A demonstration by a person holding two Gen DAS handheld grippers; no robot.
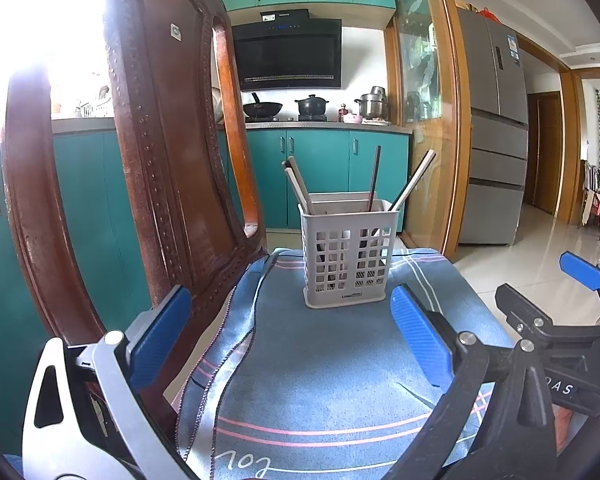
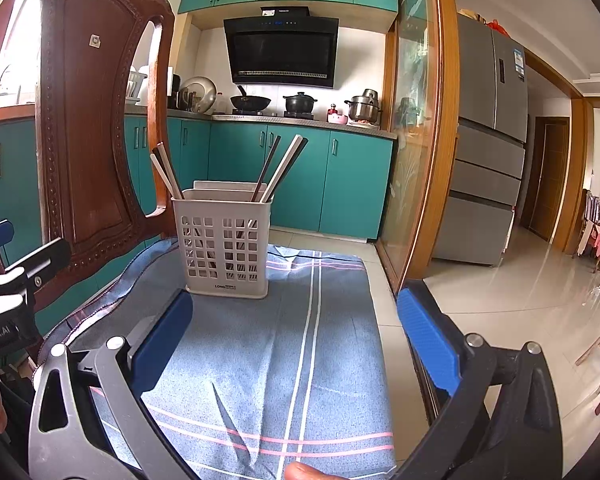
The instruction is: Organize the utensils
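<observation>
Dark carved wood fills my left side: a chair back (image 1: 156, 152) stands upright at the left edge of the blue cloth (image 1: 324, 364), which is spread flat with pink and white stripes across it. My left gripper (image 1: 292, 340) hovers low over that cloth with its blue pads spread wide apart and nothing between them. Straight ahead of it, at the far end of the cloth, I see the pale slotted basket (image 1: 350, 256) standing upright, well apart from the pads. Chopsticks (image 1: 298, 188) already sit in it, some leaning left, one dark stick near upright, others leaning right. Further right, my right gripper (image 2: 294, 340) hangs beside the left one, its pads likewise wide apart and holding nothing; through its camera the basket (image 2: 224, 248) sits ahead and a little left, near the chair back (image 2: 88, 120), with the chopsticks (image 2: 284, 168) fanning out of the top. Behind everything I see teal cabinets (image 1: 320, 172), and off to the right a grey fridge (image 1: 496, 128)
</observation>
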